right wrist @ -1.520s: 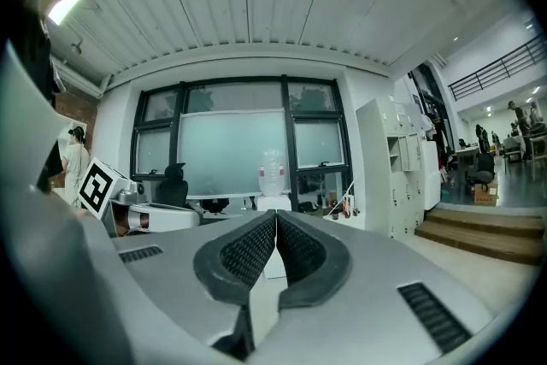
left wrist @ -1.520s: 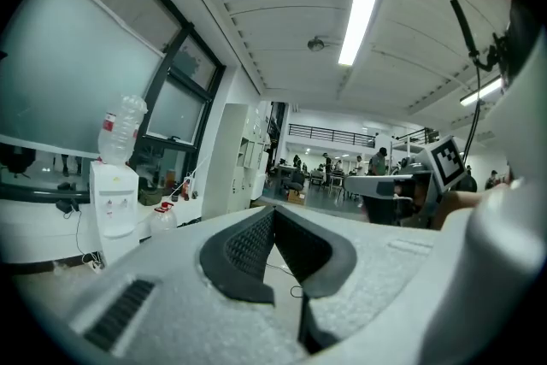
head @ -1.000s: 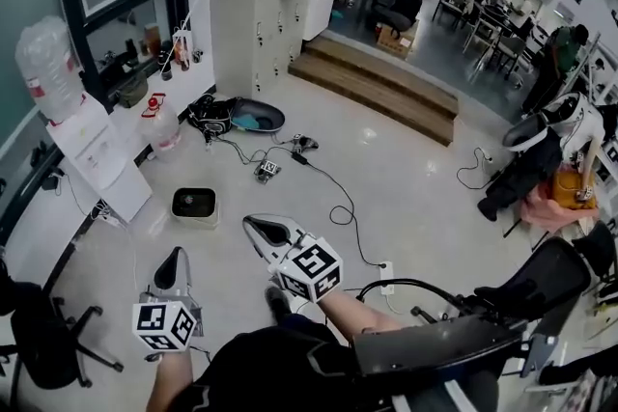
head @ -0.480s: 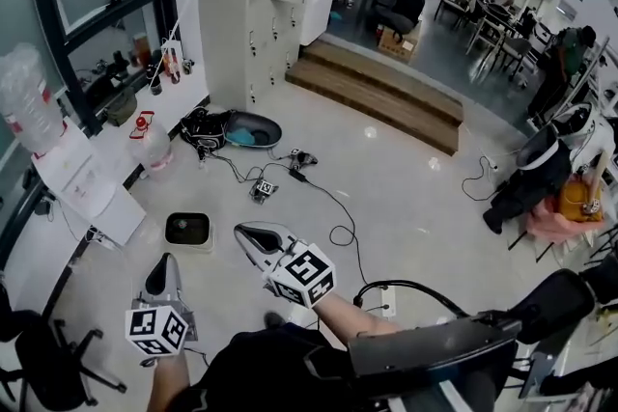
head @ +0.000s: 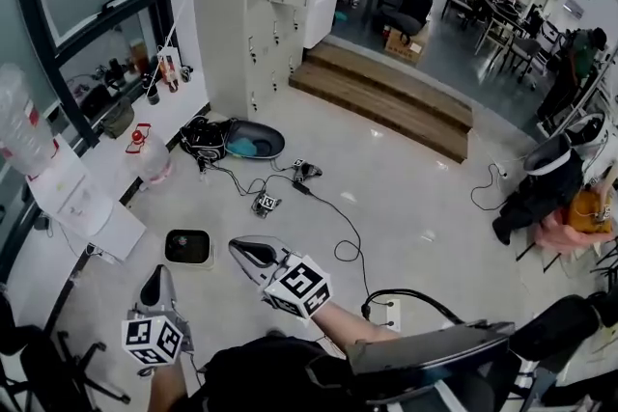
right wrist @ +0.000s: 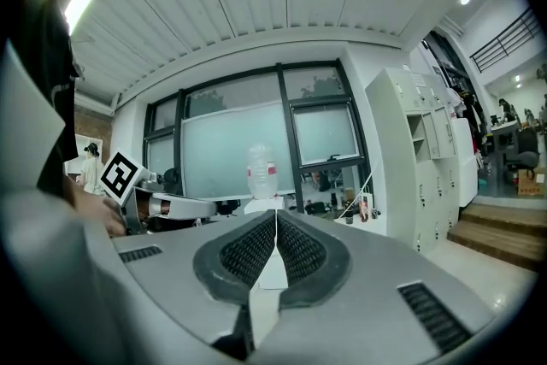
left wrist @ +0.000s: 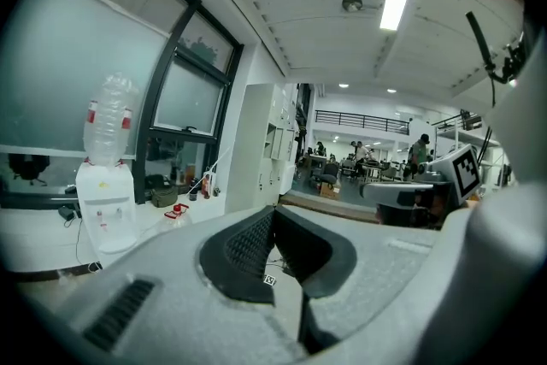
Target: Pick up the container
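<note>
Both tools have moved forward across the room in the last second, and the container (head: 187,247) now sits lower in the head view, much nearer their tips than before. It is a low, dark box with a pale rim, resting flat on the glossy floor (head: 415,198) with its open top facing straight up. Its outline is close to square with rounded corners, so no long axis stands out, and its near edge runs roughly across the picture. It touches neither tool. In the head view it lies between their tips, just beyond the left one.

The left tool (head: 154,283) is clenched with nothing in it: its own view shows the two dark ribbed pads (left wrist: 244,248) meeting at the tip. The right tool (head: 247,252) is likewise closed and empty, its pads pressed together along a thin line. Both point forward and close to level, looking out across the room rather than at the floor. The right forearm (head: 350,321) reaches up and left from the bottom of the head view. The left forearm (head: 166,389) rises from the bottom edge.

A water dispenser (head: 77,203) stands at the left, white lockers (head: 256,5) ahead, and black cables (head: 333,212) trail over the floor.
</note>
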Motion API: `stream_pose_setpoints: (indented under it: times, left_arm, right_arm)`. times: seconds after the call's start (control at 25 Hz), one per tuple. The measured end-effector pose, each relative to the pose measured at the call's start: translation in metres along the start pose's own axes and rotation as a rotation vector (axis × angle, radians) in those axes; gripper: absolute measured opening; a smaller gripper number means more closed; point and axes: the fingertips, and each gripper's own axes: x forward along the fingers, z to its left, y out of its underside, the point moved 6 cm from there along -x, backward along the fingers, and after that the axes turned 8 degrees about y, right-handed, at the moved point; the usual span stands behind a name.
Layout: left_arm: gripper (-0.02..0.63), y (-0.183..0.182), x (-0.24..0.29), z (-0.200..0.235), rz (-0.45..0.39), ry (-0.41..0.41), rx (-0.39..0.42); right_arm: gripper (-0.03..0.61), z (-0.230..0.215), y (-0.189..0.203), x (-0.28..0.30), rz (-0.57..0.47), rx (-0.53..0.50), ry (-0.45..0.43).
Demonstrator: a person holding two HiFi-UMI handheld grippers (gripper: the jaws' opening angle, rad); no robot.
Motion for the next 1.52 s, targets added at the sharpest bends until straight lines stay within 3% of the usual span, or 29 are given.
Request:
stream_pose_setpoints:
  times: [0.48, 1.0, 1.28, 1.52]
  left_arm:
    - [0.008, -0.017, 0.042, 0.096, -0.009, 0.020, -0.016]
    - [0.008, -0.022, 0.085, 0.223, 0.044, 0.136, -0.032]
    - [0.008, -0.004, 0.099, 0.261, 0.088, 0.182, -0.040]
    - [0.008, 0.019, 0.138, 0.271, 0.119, 0.205, -0.051]
  right_arm:
    - [0.009, -0.006, -0.004, 0.107, 0.016, 0.024, 0.021]
    - [0.009, 0.006, -0.008, 0.233, 0.028, -0.008, 0.131]
    - [0.009, 0.010, 0.011, 0.263, 0.067, 0.002, 0.170]
    - [0.009, -0.027, 0.043, 0.285, 0.104, 0.026, 0.183]
